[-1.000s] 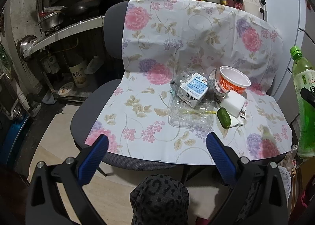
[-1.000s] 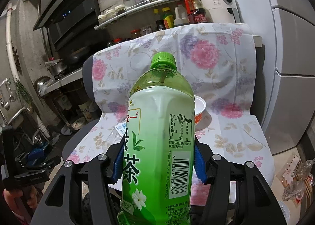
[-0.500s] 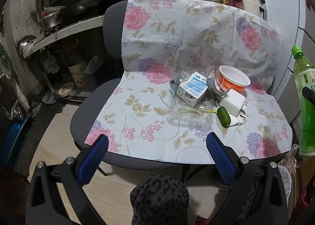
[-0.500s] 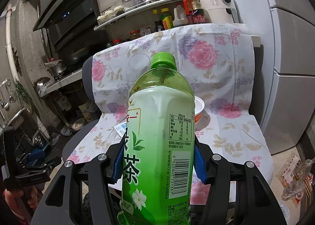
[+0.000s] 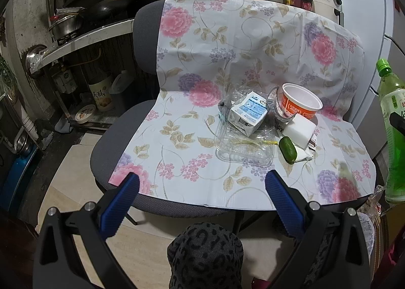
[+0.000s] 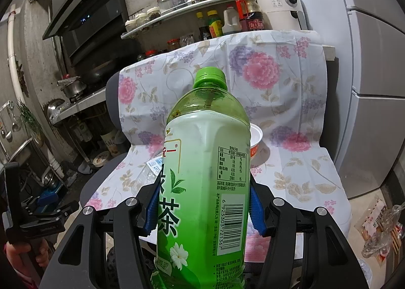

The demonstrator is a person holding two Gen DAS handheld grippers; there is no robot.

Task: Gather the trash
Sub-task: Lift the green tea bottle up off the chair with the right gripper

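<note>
The right tongs (image 6: 203,209) were clamped on a green tea bottle (image 6: 205,177), blue pads pressed to both sides of its label, bottle upright with the green cap on top. It filled most of that view, so the stuff behind was mostly blocked, just a sliver of the red noodle cup (image 6: 255,141) peeking out on its right side.

The left tongs (image 5: 202,194) were spread wide with nothing in them, hanging off the front edge of the chair seat (image 5: 111,134), above a dark leopard-print thing (image 5: 205,253) I couldn't identify.

The rest of the trash sat on the floral plastic sheet (image 5: 192,122) draped over the seat and backrest: a crumpled milk carton (image 5: 249,117) lying on a clear plastic clamshell tray (image 5: 243,150), the noodle cup just to its right, a white foam block (image 5: 298,131) touching the cup's base, and a small green cucumber piece (image 5: 288,150) by the block. The whole cluster was bunched at the right-rear of the seat; the left and front of the sheet were bare.

Kitchen shelf with sauce bottles (image 6: 215,23) behind the backrest, fridge (image 6: 374,86) on the right.
</note>
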